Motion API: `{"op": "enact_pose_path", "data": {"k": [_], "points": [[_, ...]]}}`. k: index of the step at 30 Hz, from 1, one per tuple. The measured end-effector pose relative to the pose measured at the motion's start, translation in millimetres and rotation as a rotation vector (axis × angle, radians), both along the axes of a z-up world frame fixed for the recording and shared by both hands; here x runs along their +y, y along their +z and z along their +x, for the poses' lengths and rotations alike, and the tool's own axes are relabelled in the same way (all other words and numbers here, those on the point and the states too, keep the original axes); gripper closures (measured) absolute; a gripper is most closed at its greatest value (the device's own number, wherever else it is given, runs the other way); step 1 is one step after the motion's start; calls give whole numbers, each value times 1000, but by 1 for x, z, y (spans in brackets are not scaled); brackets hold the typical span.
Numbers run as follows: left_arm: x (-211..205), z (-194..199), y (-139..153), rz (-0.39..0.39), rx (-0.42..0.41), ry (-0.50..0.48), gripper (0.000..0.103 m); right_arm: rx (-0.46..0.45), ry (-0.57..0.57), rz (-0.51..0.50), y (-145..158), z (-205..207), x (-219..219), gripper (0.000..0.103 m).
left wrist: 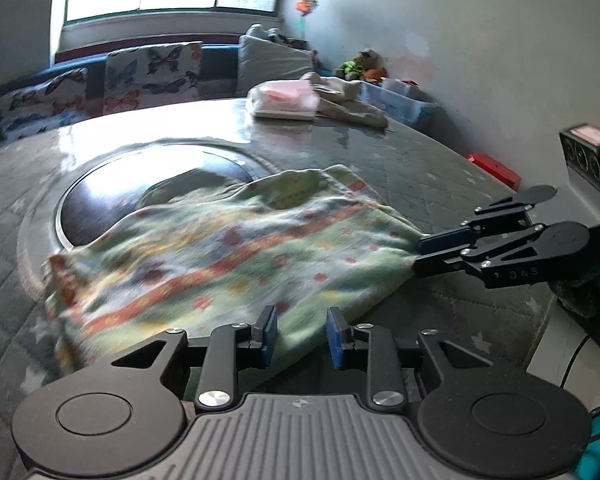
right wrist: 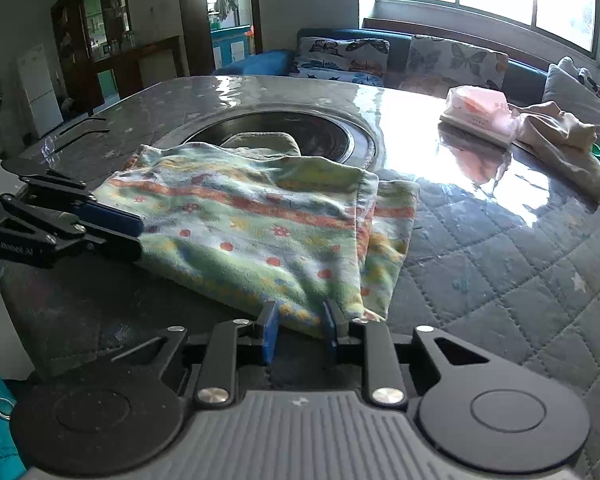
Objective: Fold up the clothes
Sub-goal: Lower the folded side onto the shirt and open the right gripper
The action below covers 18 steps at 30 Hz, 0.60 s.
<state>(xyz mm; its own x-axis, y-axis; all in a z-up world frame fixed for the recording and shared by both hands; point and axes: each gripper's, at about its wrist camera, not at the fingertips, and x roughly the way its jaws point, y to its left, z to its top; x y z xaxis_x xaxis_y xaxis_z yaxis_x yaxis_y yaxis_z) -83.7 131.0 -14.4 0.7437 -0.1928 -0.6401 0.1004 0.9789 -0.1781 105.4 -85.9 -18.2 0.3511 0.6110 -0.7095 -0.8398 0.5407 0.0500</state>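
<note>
A green, flower-patterned cloth (left wrist: pixel 220 248) with orange stripes lies folded on the quilted table, partly over a dark round inset; it also shows in the right wrist view (right wrist: pixel 260 224). My left gripper (left wrist: pixel 302 332) stands at the cloth's near edge with its jaws a little apart, cloth between the blue pads. From the right wrist view it (right wrist: pixel 136 236) reaches in from the left onto the cloth's corner. My right gripper (right wrist: pixel 300 326) straddles the cloth's near corner, jaws a little apart. In the left wrist view it (left wrist: pixel 420 254) looks pinched on the cloth's right corner.
The dark round inset (left wrist: pixel 100 200) sits in the table's middle. A pink wrapped pack (right wrist: pixel 480 114) and a beige garment (right wrist: pixel 560 140) lie at the far side. A red box (left wrist: pixel 496 168) sits by the table edge. A sofa with butterfly cushions (right wrist: pixel 380 60) stands behind.
</note>
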Motion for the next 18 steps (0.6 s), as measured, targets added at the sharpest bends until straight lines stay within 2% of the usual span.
{"op": "enact_pose_path", "data": {"k": [13,18], "points": [[60,-46,-8,-126,-8,197,71,-2,4,-10,0,0,3,79],[64,-56,-3,-55,-16,185,70,-5,11,-18,4,0,5,78]]}}
